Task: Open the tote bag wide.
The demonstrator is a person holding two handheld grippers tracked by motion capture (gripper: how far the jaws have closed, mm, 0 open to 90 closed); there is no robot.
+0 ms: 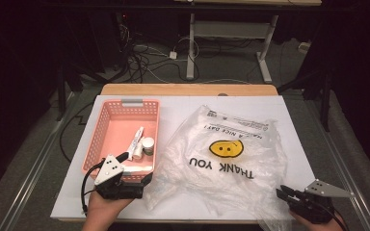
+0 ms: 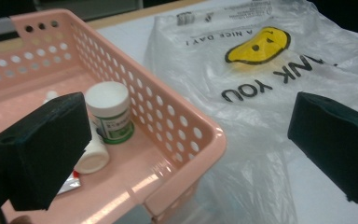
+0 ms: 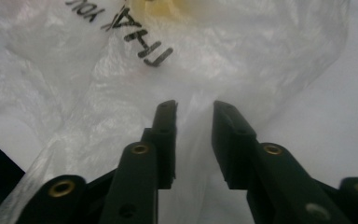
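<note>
A pink perforated basket [image 1: 107, 130] [image 2: 177, 126] stands at the table's left. It holds a small white bottle with a green label [image 1: 148, 144] [image 2: 109, 109], and a white tube [image 1: 137, 139] lies beside the bottle. A crumpled clear plastic bag [image 1: 226, 159] [image 2: 261, 70] [image 3: 223, 56] with a yellow smiley and "THANK YOU" lies in the middle. My left gripper [image 1: 136, 167] [image 2: 186, 154] is wide open, its jaws astride the basket's near right corner, one inside and one over the bag. My right gripper [image 1: 284, 191] [image 3: 195, 109] is narrowly open at the bag's near right edge, with a strip of plastic running between its jaws.
A white sheet [image 1: 183, 106] covers the wooden table. Past the far edge is a dark floor with cables [image 1: 144, 62] and a white desk frame [image 1: 231, 33]. The near table edge lies just below both hands.
</note>
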